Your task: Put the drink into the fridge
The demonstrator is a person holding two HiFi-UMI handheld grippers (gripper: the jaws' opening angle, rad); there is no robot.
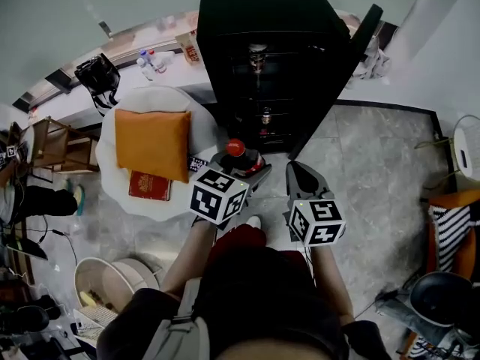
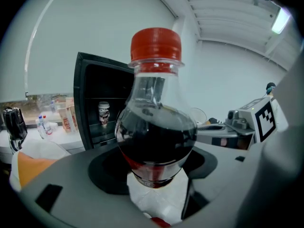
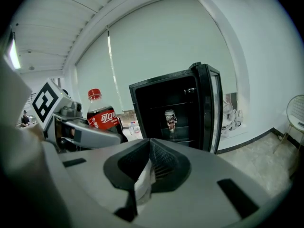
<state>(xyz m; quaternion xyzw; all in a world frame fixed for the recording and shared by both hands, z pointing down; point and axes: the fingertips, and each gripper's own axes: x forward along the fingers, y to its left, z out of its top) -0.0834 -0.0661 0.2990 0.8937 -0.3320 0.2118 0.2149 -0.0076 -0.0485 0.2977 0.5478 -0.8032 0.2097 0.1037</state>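
Note:
A cola bottle [image 2: 156, 127] with a red cap stands upright between the jaws of my left gripper [image 2: 156, 184], which is shut on it. In the head view the bottle [image 1: 238, 154] is held in front of the black fridge [image 1: 262, 58], whose door [image 1: 337, 81] hangs open to the right. A can [image 1: 257, 57] stands on an upper shelf and another [image 1: 265, 116] lower down. My right gripper [image 1: 300, 177] is shut with nothing in it, beside the left one. The right gripper view shows the bottle [image 3: 100, 118] at left and the fridge [image 3: 175, 110] ahead.
A round white table [image 1: 150, 156] at the left carries an orange cushion [image 1: 152, 142] and a red book [image 1: 150, 186]. Behind it a counter [image 1: 150, 58] holds small bottles and a carton. Chairs [image 1: 457, 223] stand at the right, a bin [image 1: 105, 280] at lower left.

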